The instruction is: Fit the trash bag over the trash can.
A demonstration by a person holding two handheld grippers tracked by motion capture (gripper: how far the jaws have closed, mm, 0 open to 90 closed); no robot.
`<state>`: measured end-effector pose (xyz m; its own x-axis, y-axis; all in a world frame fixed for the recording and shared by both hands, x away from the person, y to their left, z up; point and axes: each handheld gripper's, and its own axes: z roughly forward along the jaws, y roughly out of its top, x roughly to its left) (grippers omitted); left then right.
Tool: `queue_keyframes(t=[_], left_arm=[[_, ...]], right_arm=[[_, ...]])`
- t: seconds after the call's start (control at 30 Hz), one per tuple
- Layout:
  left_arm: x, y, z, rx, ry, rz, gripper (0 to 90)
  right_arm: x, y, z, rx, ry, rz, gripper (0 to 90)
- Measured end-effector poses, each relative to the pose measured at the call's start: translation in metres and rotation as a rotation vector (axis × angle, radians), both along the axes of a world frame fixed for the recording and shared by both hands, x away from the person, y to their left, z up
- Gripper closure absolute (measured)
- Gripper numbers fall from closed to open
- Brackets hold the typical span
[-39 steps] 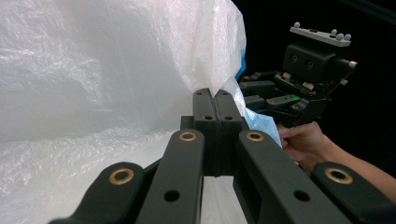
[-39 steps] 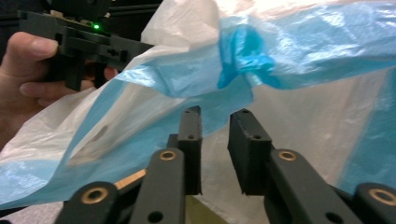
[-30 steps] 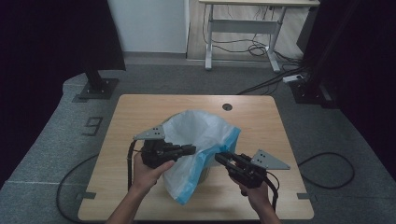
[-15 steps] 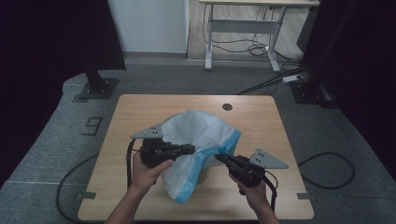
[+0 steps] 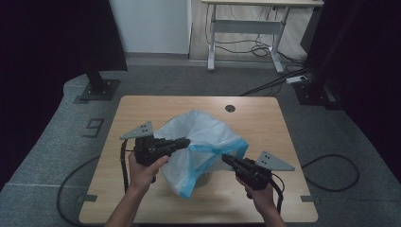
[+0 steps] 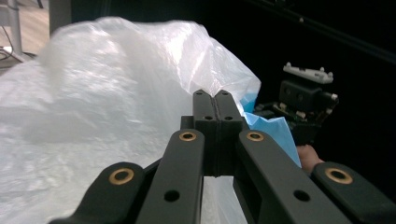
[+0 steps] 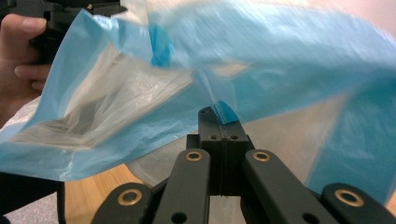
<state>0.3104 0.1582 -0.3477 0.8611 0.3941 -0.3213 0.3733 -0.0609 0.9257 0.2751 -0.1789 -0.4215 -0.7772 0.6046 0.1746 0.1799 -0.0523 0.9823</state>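
Both grippers clamp the plastic bag over the table: left gripper fingers pinched tight, right gripper fingers just closed on its blue rim.

The high view is dim and soft, with the wooden table lit evenly from above and the room around it falling into near black at both sides. On that table the white bag is the brightest patch, casting only a faint shadow beneath itself. In the right gripper view the bag's blue rim is smeared with blur; in the left gripper view the bag's film glares milky against a black backdrop.
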Motion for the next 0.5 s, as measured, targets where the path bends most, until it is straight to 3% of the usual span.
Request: queue_keyframes(t=[0.2, 0.3, 0.5], left_arm=[[0.004, 0.006, -0.005, 0.009, 0.005, 0.029, 90.0], [0.006, 0.008, -0.014, 0.028, 0.025, 0.038, 89.9], [0.008, 0.013, -0.017, 0.040, 0.034, 0.055, 90.0]], right_arm=[[-0.003, -0.006, -0.003, -0.017, 0.003, -0.009, 89.2], [-0.009, -0.011, -0.006, -0.030, 0.002, -0.025, 89.2], [-0.015, -0.021, -0.009, -0.081, -0.004, -0.060, 89.1]])
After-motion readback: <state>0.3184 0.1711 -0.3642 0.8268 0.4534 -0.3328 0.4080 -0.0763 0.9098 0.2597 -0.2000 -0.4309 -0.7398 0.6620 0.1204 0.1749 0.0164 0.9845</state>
